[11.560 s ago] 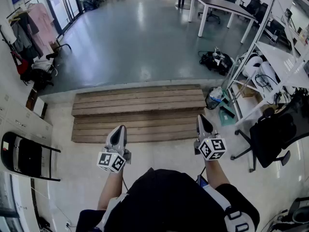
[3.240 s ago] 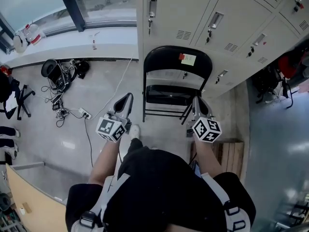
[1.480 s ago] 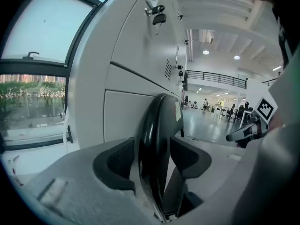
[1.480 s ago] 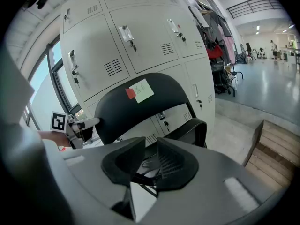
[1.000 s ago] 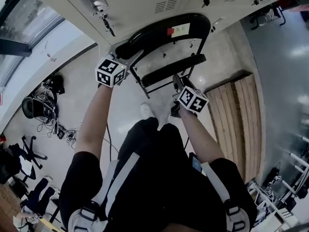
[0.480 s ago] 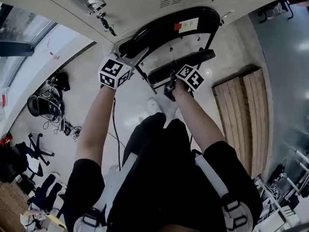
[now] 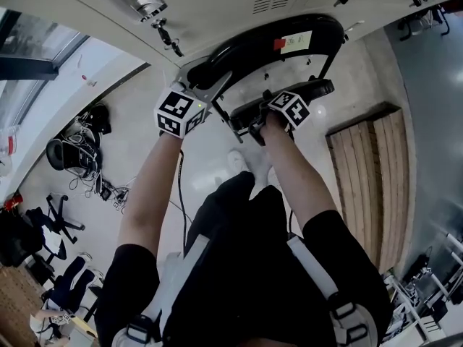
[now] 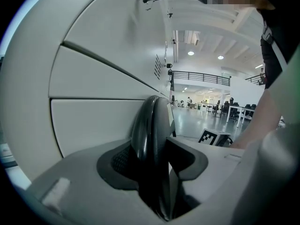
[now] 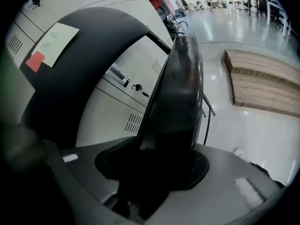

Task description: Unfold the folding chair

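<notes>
- The folding chair stands folded just in front of the lockers.
- Our left tongs have just been closing with the backrest between them, and they look clenched on its rim. We should make this hand the anchor.
- Our right tongs, also just closing, clasp the seat edge. We should swing it down and outward in one smooth arc and watch for slip.

An open office hall: grey lockers, desks, office chairs, floor cables.
</notes>
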`<state>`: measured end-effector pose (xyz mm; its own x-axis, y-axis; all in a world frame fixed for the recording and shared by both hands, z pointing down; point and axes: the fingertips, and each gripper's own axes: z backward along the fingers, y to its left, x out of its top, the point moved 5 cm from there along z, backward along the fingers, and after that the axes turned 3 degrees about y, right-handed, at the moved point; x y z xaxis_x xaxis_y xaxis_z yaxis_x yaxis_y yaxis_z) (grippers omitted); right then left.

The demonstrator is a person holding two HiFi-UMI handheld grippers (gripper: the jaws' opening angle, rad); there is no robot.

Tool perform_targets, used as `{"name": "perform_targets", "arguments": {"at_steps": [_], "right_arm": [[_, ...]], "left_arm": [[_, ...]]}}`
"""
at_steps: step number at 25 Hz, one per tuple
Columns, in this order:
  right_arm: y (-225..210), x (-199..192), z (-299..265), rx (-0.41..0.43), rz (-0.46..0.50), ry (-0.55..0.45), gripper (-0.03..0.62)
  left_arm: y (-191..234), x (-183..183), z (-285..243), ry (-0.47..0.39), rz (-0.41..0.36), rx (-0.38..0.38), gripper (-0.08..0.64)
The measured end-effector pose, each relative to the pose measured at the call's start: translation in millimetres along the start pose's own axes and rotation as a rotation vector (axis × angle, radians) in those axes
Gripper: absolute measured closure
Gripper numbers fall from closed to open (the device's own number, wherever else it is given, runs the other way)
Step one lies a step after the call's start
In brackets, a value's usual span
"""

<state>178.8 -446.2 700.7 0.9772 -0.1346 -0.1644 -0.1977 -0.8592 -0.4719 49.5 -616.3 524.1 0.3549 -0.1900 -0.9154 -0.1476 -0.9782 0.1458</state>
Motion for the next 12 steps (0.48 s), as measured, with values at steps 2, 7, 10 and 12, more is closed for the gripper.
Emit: {"name": "perform_targets", "arguments": {"at_steps": [2,7,10,12], "right_arm": [[-0.7,0.0,0.6,0.02,-0.013,-0.023,0.388],[-13.2,-7.7,8.6,0.07,-0.069,-0.068,0.393],[-24.5,-11.4,15.9,0.103,-0.076,-0.08,0.396],[-33.5,-15.0,21.7,0.123,-0.076,-0.084,0.399]], "left_arm": [[1.0,0.6,0.1,-0.006,0.001,0.005,0.38],[-1.5,-1.6,1.6,-0.012,0.008,0.016,0.387],[-2.8,-2.2,1.8,-0.009,0.014,0.022,0.387],[-4.9,-2.8,2.9,-0.003,0.018,0.026,0.387]]}}
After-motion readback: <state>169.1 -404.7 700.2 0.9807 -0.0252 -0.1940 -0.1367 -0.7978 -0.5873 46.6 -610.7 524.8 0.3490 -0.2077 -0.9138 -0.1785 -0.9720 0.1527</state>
